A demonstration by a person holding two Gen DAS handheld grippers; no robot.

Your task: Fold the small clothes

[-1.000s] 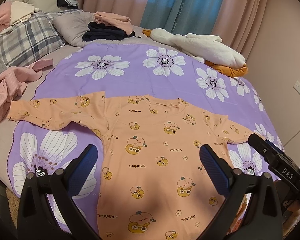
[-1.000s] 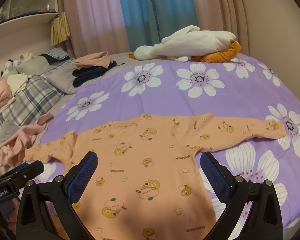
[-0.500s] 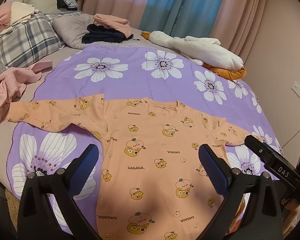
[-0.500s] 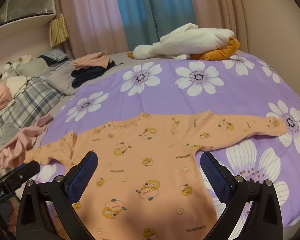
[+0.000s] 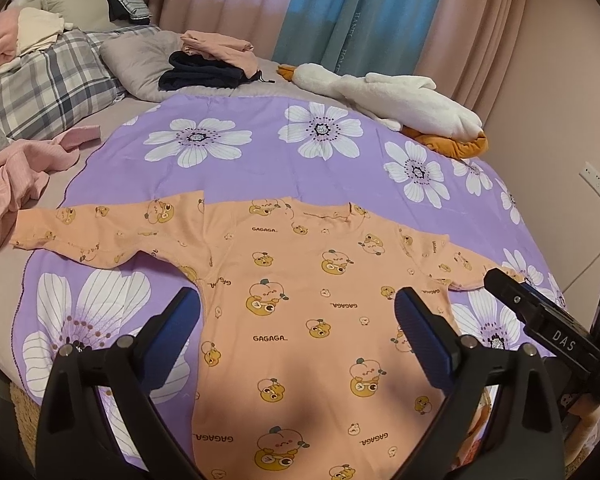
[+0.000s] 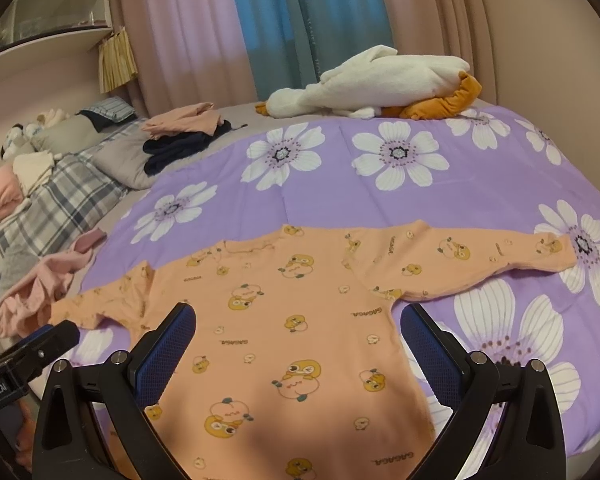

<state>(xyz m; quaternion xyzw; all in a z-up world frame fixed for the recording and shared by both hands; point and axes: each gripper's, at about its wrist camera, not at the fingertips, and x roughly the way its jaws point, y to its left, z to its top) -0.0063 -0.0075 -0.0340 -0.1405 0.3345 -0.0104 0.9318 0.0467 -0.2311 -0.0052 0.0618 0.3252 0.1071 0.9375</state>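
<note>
An orange long-sleeved child's top (image 5: 300, 300) with a cartoon print lies flat on the purple flowered bedspread (image 5: 260, 160), both sleeves spread out sideways. It also shows in the right wrist view (image 6: 292, 320). My left gripper (image 5: 298, 320) is open and empty above the top's lower body. My right gripper (image 6: 298, 332) is open and empty above the same part. The right gripper's body shows at the right edge of the left wrist view (image 5: 548, 332), and the left one at the left edge of the right wrist view (image 6: 24, 356).
A crumpled pink garment (image 5: 16, 176) lies left of the left sleeve. A stack of folded clothes (image 5: 208, 64) sits on a grey pillow at the back. A white plush goose (image 5: 400, 100) lies at the back right. Plaid bedding (image 5: 40, 84) is at far left.
Both grippers have drawn back and risen slightly, so the top sits a little lower and smaller in view. The top has not moved. Both grippers stay open.
</note>
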